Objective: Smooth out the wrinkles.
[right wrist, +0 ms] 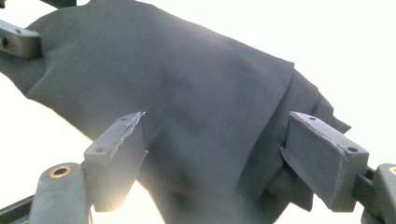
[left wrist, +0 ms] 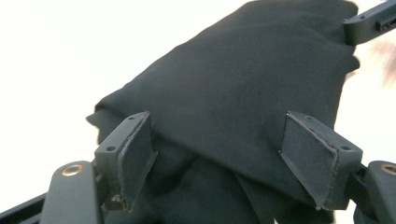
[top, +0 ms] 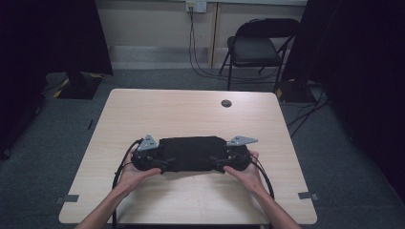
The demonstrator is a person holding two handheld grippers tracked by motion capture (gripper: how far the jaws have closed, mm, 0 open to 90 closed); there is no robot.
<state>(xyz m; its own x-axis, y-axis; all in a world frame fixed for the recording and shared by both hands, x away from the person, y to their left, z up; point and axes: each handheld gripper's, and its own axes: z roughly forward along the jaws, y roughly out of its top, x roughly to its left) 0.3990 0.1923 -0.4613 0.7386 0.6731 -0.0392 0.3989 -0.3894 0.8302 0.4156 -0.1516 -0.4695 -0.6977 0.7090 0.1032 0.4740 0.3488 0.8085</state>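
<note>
High view: folded black cloth (top: pixel 191 152) lies lower centre of frame on the table (top: pixel 191 109), left gripper (top: pixel 160 164) at its left end, right gripper (top: pixel 220 164) at its right end. Left gripper view: jaws spread wide, cloth (left wrist: pixel 243 93) between, pads clear of it. Right gripper view: jaws wide, cloth (right wrist: pixel 187 102) between, not pinched

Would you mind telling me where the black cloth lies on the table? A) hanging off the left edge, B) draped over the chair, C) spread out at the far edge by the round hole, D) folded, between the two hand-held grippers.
D: the cloth lies folded near the table's front, between the left hand-held gripper and the right hand-held gripper.
</note>
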